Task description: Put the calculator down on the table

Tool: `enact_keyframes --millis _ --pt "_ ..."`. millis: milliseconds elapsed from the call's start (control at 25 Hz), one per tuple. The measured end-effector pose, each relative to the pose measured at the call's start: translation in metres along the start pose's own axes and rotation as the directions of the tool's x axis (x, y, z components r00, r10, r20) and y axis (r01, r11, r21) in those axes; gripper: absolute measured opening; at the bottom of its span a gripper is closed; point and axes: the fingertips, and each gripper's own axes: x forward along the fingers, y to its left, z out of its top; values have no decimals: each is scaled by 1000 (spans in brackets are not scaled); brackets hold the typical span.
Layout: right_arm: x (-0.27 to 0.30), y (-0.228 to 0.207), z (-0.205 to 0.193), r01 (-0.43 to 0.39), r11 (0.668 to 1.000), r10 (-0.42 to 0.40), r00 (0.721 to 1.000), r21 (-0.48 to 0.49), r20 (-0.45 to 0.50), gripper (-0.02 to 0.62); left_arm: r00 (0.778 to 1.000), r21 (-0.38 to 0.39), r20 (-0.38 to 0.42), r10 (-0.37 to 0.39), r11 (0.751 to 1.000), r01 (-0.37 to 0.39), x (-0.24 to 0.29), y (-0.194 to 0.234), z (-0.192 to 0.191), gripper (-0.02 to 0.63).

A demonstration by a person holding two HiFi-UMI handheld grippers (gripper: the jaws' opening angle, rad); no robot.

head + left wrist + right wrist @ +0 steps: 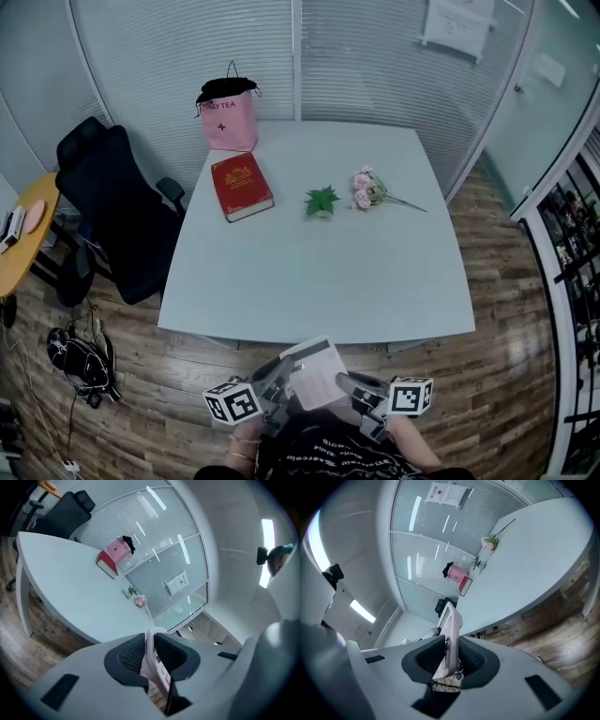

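A pale, flat calculator [317, 373] hangs below the near edge of the white table [319, 272], over the wooden floor and close to the person's body. My left gripper [284, 378] is shut on its left edge and my right gripper [353, 383] is shut on its right edge. In the left gripper view the calculator [151, 641] stands edge-on between the dark pads [130, 657]. The right gripper view shows the calculator [452, 623] tilted up out of the pads [471, 659], with its keys partly visible.
On the table's far half lie a red book [242, 186], a small green plant [322, 201] and pink flowers [367, 190]; a pink bag [228, 117] stands at the far left corner. A black chair [112, 211] and a backpack [82, 361] are at the left.
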Motion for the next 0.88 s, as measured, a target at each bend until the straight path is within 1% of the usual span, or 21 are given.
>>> enact_keyframes --millis 80,240,400,640,760,880 --pt "16 1 12 7 1000 -7 1000 -3 10 97 1000 -4 -1 -6 1000 6 6 9 18 87" --pt "44 2 31 48 998 -48 999 -30 4 100 1000 -18 -3 -7 1000 7 13 28 46 87" --pt "70 1 47 58 998 -57 998 -39 14 100 1000 -27 9 -5 1000 5 19 45 69 87" --pt "99 8 68 41 998 -40 999 -48 17 100 999 -12 47 2 1000 -1 23 56 103 89" --pt "107 14 84 31 997 -31 1000 -76 4 100 997 4 73 2 1000 -3 26 54 120 89" --pt "117 17 101 12 995 -14 1000 -97 -19 100 995 20 102 19 1000 -21 32 54 136 89"
